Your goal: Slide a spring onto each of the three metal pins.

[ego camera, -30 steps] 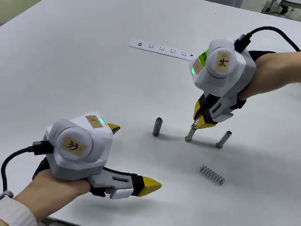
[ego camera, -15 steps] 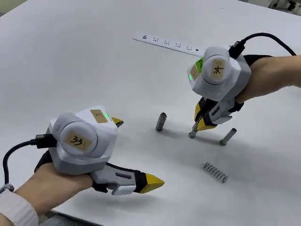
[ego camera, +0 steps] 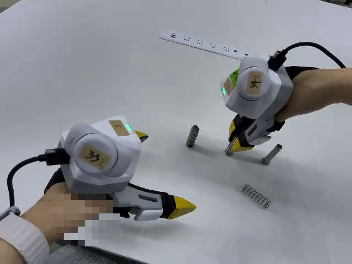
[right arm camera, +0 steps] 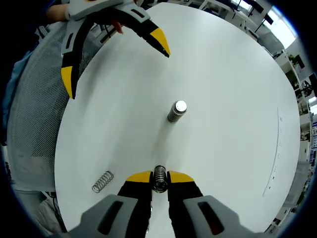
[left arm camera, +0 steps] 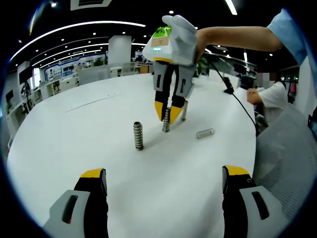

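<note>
Gripped spring: the gripped silver coil spring (right arm camera: 159, 179) stands upright between my right fingers, with a yellow pad pressed to each side of it. I read it as sitting over the middle steel pin (ego camera: 229, 149), whose foot shows just below the fingertips. How far down it has seated I cannot tell.
Right gripper: my right gripper (ego camera: 237, 142) points steeply down at the table. Its jaws are nearly together, clamped on that spring.
Seated spring: the seated silver coil spring (ego camera: 192, 136) wraps another upright steel pin. It is near the right fingers on the side toward my left gripper, and clear of them.
Bare pin: the bare steel pin (ego camera: 271, 154) stands near the right fingers on the opposite side, apart from them.
Loose spring: the loose silver coil spring (ego camera: 256, 196) lies flat on its side. It is apart from the right fingers and off to the right of where my left fingers point.
Left gripper: my left gripper (ego camera: 163, 171) sits low over the table with its jaws spread wide and gripping nothing. The row of pins lies well ahead of its fingertips.
Table: the white tabletop (ego camera: 99, 71) carries all of it.
Power strip: a long white power strip (ego camera: 203, 44) lies flat, well beyond the right gripper.
</note>
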The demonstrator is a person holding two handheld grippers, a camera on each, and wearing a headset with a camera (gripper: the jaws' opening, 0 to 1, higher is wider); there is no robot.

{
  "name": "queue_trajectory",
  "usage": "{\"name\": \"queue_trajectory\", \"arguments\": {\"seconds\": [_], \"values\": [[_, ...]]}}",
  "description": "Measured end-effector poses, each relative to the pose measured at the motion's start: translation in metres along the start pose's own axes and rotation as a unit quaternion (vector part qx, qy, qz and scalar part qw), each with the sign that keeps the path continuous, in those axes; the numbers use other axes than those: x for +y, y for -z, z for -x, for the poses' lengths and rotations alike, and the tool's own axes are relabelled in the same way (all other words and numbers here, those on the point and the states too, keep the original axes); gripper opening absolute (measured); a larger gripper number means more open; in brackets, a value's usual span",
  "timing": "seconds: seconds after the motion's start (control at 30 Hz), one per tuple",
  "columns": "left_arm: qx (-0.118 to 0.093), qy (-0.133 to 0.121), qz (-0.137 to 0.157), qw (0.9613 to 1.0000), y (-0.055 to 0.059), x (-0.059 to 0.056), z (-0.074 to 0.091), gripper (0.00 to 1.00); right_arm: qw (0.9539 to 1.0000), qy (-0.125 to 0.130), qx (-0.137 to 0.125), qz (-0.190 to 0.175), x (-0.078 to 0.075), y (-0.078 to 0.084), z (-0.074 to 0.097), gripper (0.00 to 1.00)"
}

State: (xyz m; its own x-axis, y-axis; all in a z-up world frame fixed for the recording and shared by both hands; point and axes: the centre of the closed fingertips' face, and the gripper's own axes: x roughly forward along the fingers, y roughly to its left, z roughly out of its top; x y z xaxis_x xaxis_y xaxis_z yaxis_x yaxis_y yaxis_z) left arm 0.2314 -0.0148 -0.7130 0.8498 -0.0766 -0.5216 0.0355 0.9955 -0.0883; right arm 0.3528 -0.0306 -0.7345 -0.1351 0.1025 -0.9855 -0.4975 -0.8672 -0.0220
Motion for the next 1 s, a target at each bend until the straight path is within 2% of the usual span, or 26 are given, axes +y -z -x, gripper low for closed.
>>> {"name": "queue_trajectory", "arguments": {"seconds": [0.4,1.0], "values": [[0.004,0.002,-0.001,1.0,0.0024,-0.0009,-0.0005,0.98,1.0,-0.004,0.0,-0.004,0.0012,0.0012,-0.0075,0.13],[0.004,0.007,-0.001,1.0,0.0026,-0.0028,-0.0012,0.97,1.0,-0.005,-0.002,0.0,0.0002,0.0003,-0.0081,0.13]]}}
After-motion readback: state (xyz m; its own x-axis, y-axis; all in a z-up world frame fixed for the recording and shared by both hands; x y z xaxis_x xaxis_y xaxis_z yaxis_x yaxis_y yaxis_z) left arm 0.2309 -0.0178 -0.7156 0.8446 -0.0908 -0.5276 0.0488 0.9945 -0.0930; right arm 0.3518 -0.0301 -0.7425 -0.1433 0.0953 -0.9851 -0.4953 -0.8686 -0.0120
